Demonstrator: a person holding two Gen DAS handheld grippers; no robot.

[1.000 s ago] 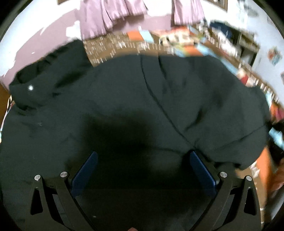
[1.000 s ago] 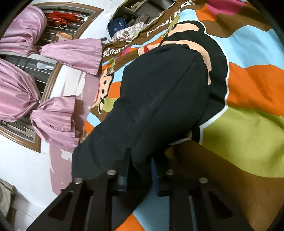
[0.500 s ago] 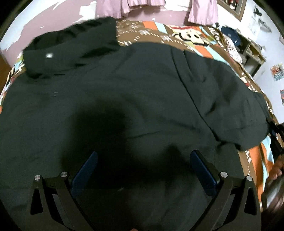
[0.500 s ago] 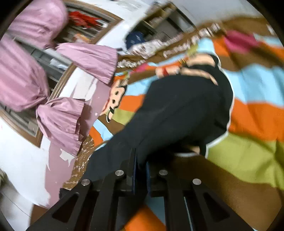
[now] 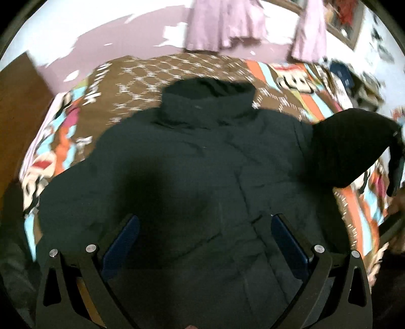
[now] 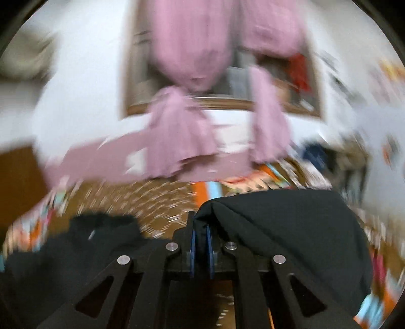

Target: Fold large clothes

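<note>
Left wrist view: a dark jacket [image 5: 192,177] lies spread flat across the patterned bedspread [image 5: 141,76].

Its collar sits toward the far wall, under the pink curtains [image 5: 222,22]. At the jacket's right edge one sleeve [image 5: 349,144] is raised off the bed. The left gripper [image 5: 205,240] hangs over the jacket's lower middle, fingers spread wide, nothing between them. The right gripper [image 6: 201,243] has just been closing and now pinches a fold of that sleeve's fabric between its blue pads [image 6: 193,244].
</note>
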